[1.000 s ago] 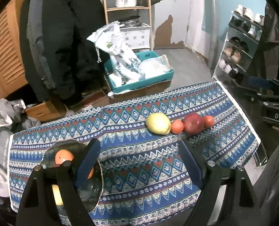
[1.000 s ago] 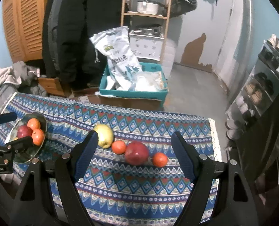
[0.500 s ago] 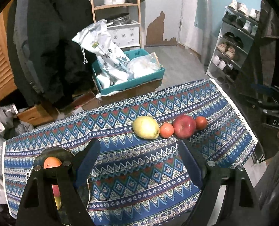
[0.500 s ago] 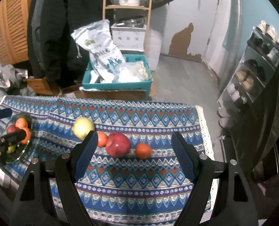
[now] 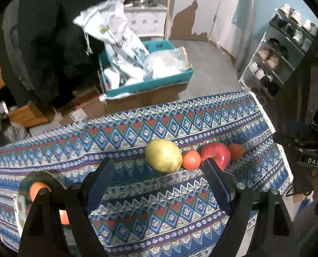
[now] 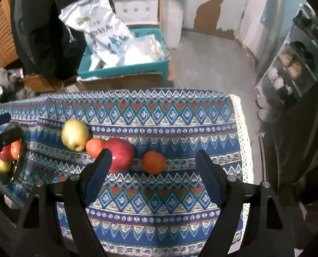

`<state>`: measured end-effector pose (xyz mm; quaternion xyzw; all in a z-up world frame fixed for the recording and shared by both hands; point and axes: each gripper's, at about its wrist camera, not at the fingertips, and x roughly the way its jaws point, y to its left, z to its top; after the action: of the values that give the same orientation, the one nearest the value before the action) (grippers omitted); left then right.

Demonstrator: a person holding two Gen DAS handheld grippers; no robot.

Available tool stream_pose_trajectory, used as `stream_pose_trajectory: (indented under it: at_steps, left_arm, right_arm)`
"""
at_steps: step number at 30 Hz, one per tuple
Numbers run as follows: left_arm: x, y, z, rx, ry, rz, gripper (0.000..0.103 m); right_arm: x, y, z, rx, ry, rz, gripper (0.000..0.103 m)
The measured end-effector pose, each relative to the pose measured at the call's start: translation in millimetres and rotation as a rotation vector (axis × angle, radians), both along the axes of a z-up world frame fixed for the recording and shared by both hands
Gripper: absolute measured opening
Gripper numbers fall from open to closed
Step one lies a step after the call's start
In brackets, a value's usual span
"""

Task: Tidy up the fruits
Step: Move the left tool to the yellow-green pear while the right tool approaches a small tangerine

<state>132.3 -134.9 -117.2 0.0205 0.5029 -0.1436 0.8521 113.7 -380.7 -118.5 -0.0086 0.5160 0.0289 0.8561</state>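
1. Four fruits lie in a row on the patterned tablecloth [image 6: 180, 115], just beyond my fingertips: a yellow-green pear [image 6: 74, 134], a small orange [image 6: 94, 147], a red apple [image 6: 120, 155] and a second orange [image 6: 153, 162].
2. My right gripper [image 6: 153, 167] hangs over that row with its jaws spread wide and nothing between the pads. The second orange sits almost midway between them, so I judge it the likeliest pick; the apple is partly hidden behind the tip of the left-hand finger.
3. My left gripper [image 5: 156, 180] is likewise spread and empty. The pear lies just ahead of its gap, and the apple just past the tip of the right-hand finger.
4. Off to the outside of the left gripper's left-hand finger, a dark plate [image 5: 39, 176] already holds several fruits. I take it as the collecting spot, which would explain why the left side stays close to it.
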Motion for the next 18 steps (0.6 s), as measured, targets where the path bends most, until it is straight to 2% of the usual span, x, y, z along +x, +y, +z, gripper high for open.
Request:
stream_pose_trajectory:
  at_steps: [8,12,15,18]
  left_arm:
    - [38,-9,-47,-0.029,0.109,0.038,0.086]
    - [53,-18,-69,-0.01,0.143,0.03,0.086]
    - [61,-21,-88,-0.015,0.184,0.037,0.086]
    - [67,-23,-101,-0.023,0.214,0.048,0.086]
  right_arm:
    - [39,-18,-43,0.019,0.112,-0.02,0.08]
    - [46,-26,-77,0.042,0.167,-0.043,0.08]
    - [50,-32,-96,0.081,0.201,-0.067,0.08]
    - [54,-33,-112,0.079,0.234,-0.073,0.08]
